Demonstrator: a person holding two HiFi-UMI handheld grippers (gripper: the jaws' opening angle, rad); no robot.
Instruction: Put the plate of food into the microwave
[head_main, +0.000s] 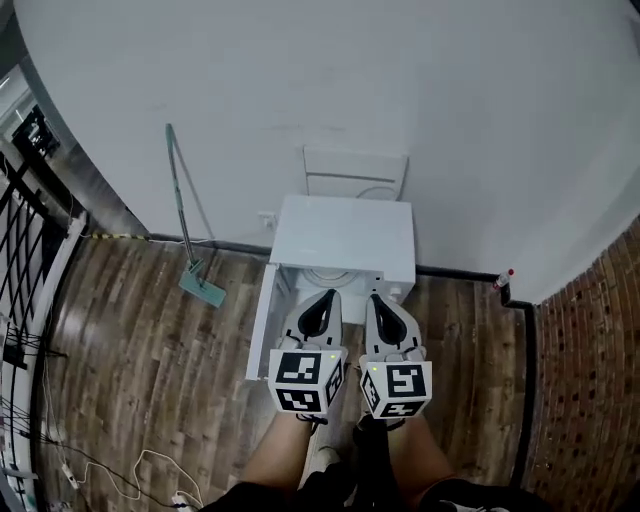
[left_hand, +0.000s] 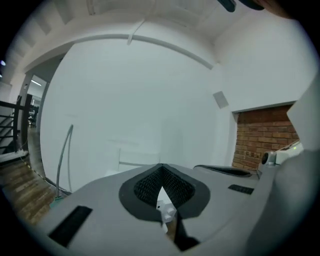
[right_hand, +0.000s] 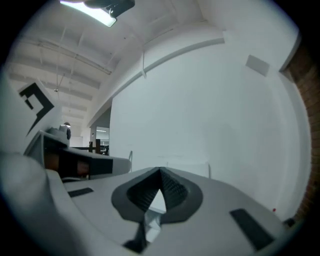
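Observation:
A white microwave (head_main: 342, 232) stands low on the wood floor against the white wall, and its door (head_main: 261, 325) hangs open to the left. Below its top edge, in the opening, I make out a round white shape (head_main: 333, 273); I cannot tell whether it is a plate. No food shows. My left gripper (head_main: 322, 300) and right gripper (head_main: 384, 303) hover side by side just in front of the opening, both shut and holding nothing. The left gripper (left_hand: 161, 167) and the right gripper (right_hand: 160, 173) each face the bare wall in their own views.
A green dustpan (head_main: 203, 286) with a long handle (head_main: 176, 185) leans on the wall at left. A white panel (head_main: 355, 172) stands behind the microwave. A red-capped bottle (head_main: 505, 277) sits by the brick surface (head_main: 590, 370) at right. Black railing (head_main: 25, 250) and cables (head_main: 120, 470) lie left.

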